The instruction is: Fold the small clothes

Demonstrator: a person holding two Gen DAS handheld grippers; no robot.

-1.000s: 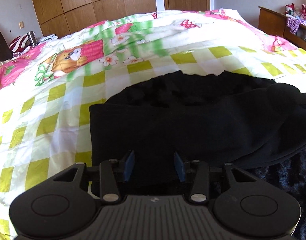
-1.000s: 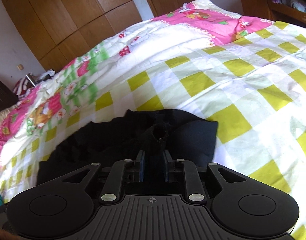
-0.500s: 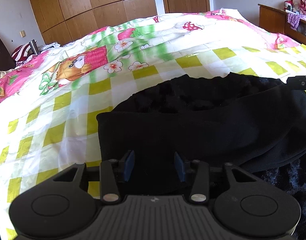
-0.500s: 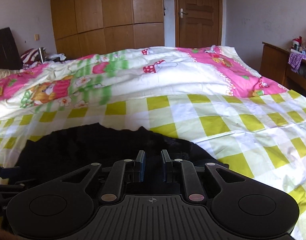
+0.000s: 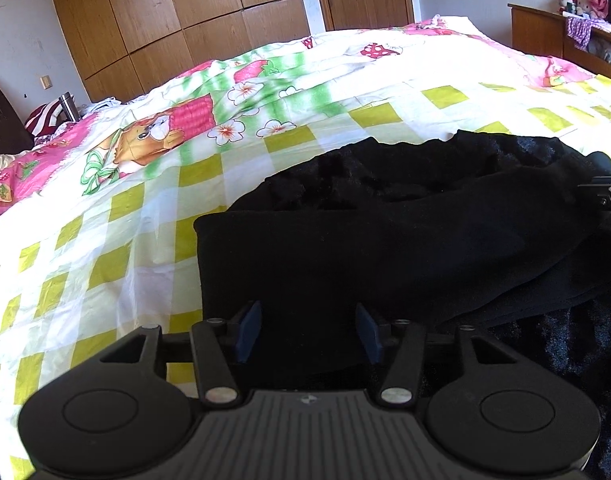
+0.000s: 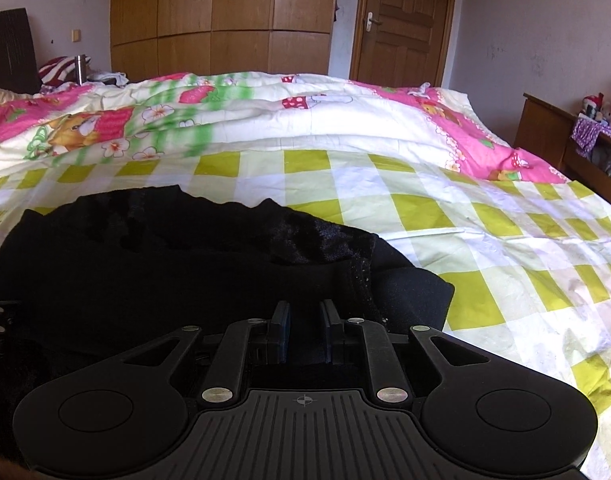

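Note:
A black garment (image 5: 385, 248) with fuzzy lining lies folded on the checked bedspread (image 5: 105, 248). My left gripper (image 5: 308, 330) is open and low over the garment's near left corner, dark cloth showing between its blue pads (image 5: 249, 328). In the right wrist view the same garment (image 6: 165, 264) spreads to the left, and my right gripper (image 6: 304, 320) holds its fingers a narrow gap apart, pinching black cloth at the garment's near right edge. Part of the right gripper (image 5: 605, 196) shows at the far right of the left wrist view.
The bed carries a yellow-green checked sheet and a pink cartoon quilt (image 6: 225, 120) further back. Wooden wardrobes (image 6: 225, 12) and a door (image 6: 401, 20) line the far wall. A wooden cabinet (image 6: 545, 128) with clothes stands to the right of the bed.
The right gripper lowered the raised cloth onto the garment and swung to face across the bed. The left gripper drew back slightly and stayed open.

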